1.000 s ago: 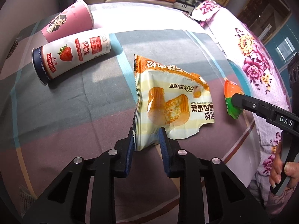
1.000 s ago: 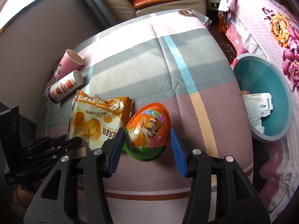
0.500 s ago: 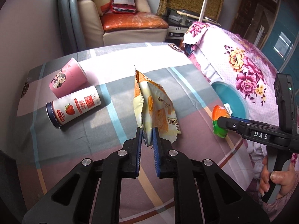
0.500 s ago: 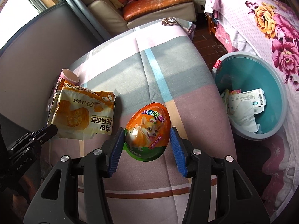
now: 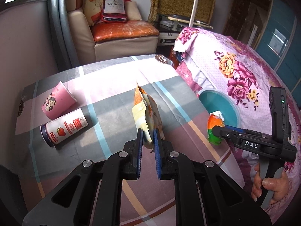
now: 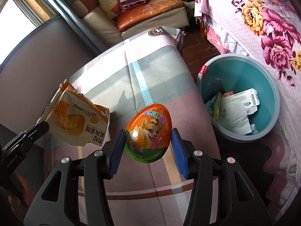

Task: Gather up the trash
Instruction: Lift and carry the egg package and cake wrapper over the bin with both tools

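The left gripper is clenched on the lower edge of an orange and cream cake wrapper, which stands edge-on between its blue pads and rises away from them, clear of the table. In the right wrist view the same wrapper hangs flat-faced over the table's left edge, pinched at its lower left corner by the black tip of the left gripper.

The right gripper is grasping an orange and green egg-shaped package with a dog printed on it; the blue pads press on its two sides and the egg sits lifted above the table's checked cloth, over the near right part of the table. From the left wrist view the egg shows at the tip of the right gripper, just at the table's right edge, with the person's right hand around the handle below.

A teal trash bin stands on the floor just beside the table's right edge, between the table and a bed with a floral cover. Papers and wrappers already lie in its bottom. Nothing stands between the egg and the bin's open mouth.

Near the table's far left corner a pink paper cup lies on its side, and a strawberry drink bottle lies on its side touching it on the near side. Both are well apart from the grippers. Beyond the table's far edge is a sofa with an orange cushion
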Motion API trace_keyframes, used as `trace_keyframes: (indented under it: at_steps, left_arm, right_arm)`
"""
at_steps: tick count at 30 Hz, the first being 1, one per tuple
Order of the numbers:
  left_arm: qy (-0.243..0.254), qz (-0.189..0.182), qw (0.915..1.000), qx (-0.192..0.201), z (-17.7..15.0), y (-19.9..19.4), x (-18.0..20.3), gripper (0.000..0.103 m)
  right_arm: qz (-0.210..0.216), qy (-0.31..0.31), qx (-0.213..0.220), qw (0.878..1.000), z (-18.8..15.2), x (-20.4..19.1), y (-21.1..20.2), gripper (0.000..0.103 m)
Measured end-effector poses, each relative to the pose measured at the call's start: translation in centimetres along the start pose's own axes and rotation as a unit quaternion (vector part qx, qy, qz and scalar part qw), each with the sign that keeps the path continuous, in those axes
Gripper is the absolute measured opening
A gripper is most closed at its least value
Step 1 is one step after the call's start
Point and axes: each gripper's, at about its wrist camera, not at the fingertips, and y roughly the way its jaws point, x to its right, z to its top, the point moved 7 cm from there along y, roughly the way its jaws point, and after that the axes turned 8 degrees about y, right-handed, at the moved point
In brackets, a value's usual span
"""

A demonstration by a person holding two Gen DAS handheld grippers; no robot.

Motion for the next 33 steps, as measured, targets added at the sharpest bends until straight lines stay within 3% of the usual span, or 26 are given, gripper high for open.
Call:
trace_keyframes:
  at_steps: [3,8,10,12,13,19,24,29,33]
  left_arm:
    - [0.009,-0.004,0.9999,0.007,0.7,-0.3,0.5,0.012]
    - [0.034,-0.041,0.9980,-0.032,-0.3,1.7,2.0,0.014]
    - [0.042,-0.042,0.9972,-0.045,-0.9,2.6,2.6,0.023]
    - [0.046,-0.045,0.9964,-0.055,-1.4,3.6,2.9,0.049]
    - [0.047,-0.043,0.9963,-0.058,-1.7,4.0,3.0,0.054]
    - [0.022,-0.047,0.9950,-0.085,-3.2,5.5,1.6,0.064]
    - [0.026,-0.049,0.9969,-0.056,-1.9,5.2,2.1,0.083]
    - [0.077,-0.054,0.9945,-0.044,-1.0,6.5,6.0,0.086]
    - [0.085,-0.040,0.9941,-0.054,-0.5,9.1,7.4,0.086]
  right_arm:
    - [0.000,0.003,0.003,1.000,0.2,0.2,-0.2,0.047]
    - [-0.001,0.001,-0.001,1.000,0.1,0.2,-0.2,0.047]
    - [-0.001,0.001,-0.001,1.000,0.1,0.2,-0.2,0.047]
    - [-0.002,0.001,-0.002,1.000,0.1,0.2,-0.2,0.047]
    - [-0.002,0.001,-0.003,1.000,0.2,0.2,-0.2,0.047]
    - [-0.006,0.002,-0.006,1.000,0.2,0.6,0.0,0.047]
    - [-0.005,0.010,-0.006,1.000,0.5,1.0,0.2,0.047]
    - [-0.014,0.022,0.018,0.999,2.5,2.4,-1.3,0.047]
    - [-0.016,0.033,0.034,0.999,4.0,3.6,-2.5,0.047]
